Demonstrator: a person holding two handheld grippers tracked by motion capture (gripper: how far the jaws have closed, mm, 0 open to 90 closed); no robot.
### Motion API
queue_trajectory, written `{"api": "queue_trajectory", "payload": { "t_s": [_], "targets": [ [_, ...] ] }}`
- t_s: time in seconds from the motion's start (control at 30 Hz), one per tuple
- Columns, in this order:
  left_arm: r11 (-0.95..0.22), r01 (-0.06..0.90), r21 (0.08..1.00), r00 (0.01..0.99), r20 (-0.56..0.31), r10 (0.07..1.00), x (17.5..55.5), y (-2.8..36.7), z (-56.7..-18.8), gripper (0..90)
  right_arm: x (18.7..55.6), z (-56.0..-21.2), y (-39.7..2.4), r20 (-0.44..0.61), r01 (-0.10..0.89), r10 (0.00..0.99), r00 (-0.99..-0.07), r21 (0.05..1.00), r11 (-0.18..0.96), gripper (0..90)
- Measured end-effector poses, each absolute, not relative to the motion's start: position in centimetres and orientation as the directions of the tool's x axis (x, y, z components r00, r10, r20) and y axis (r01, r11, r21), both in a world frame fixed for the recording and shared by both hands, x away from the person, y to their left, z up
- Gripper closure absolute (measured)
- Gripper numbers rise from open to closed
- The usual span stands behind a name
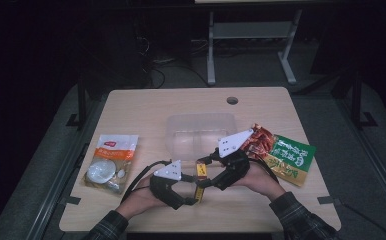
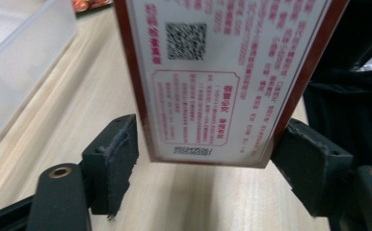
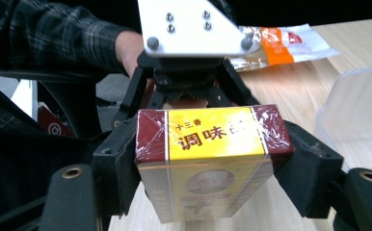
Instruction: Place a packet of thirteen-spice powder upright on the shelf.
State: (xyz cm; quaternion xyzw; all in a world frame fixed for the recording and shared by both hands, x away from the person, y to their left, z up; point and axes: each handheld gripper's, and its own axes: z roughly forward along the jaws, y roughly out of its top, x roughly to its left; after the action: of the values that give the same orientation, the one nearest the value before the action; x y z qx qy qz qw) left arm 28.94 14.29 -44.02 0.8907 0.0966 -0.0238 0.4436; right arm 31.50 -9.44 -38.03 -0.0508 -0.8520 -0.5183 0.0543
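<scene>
Yellow-and-maroon cardboard wrapped in clear film makes up the seasoning box (image 3: 207, 163), which hangs above the front of the table (image 1: 131, 102) between both grippers. The right gripper (image 3: 212, 166) has its jaws clamped on the box's two sides; the left gripper (image 2: 205, 163) has its jaws standing apart at either edge of the box, with a gap at the left pad, so it looks not yet closed. Judging by this, a handover is midway and nothing lies yet in the clear plastic container (image 1: 201, 131) just behind. Large characters 调味 under small 十三香 mark one end; the back carries a QR code and a barcode, its fine print too blurred to read. An orange-and-white packet (image 1: 110, 163) and a green-and-red packet (image 1: 281, 152) wait on the table.
</scene>
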Motion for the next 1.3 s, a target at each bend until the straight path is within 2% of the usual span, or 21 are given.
{"api": "queue_trajectory", "payload": {
  "t_s": [0.23, 0.4, 0.57, 0.87, 1.3],
  "targets": [
    [-0.629, 0.223, 0.745, 0.971, -0.114, 0.210, 29.0, 15.4, -44.3, 15.0, 31.6, -38.2, -9.6, 0.137, 0.140, 0.042, -0.990, 0.867, 0.479, 30.5],
    [-0.669, 0.262, 0.695, 0.958, -0.100, 0.270, 28.7, 16.4, -44.9, 14.7, 31.7, -38.2, -9.7, 0.135, 0.143, 0.051, -0.990, 0.859, 0.492, 30.5],
    [-0.717, 0.278, 0.639, 0.945, -0.048, 0.323, 28.1, 17.5, -45.1, 14.8, 32.1, -38.2, -9.8, 0.119, 0.128, 0.049, -0.992, 0.848, 0.515, 30.5],
    [-0.690, 0.340, 0.639, 0.911, -0.043, 0.410, 26.9, 19.4, -45.3, 15.4, 33.3, -37.1, -9.4, 0.089, 0.096, 0.039, -0.995, 0.842, 0.531, 30.5],
    [-0.705, 0.356, 0.613, 0.908, -0.050, 0.416, 27.5, 19.7, -45.8, 16.1, 36.1, -34.8, -8.8, 0.018, 0.045, 0.056, -0.998, 0.840, 0.541, 30.6]
  ]
}}
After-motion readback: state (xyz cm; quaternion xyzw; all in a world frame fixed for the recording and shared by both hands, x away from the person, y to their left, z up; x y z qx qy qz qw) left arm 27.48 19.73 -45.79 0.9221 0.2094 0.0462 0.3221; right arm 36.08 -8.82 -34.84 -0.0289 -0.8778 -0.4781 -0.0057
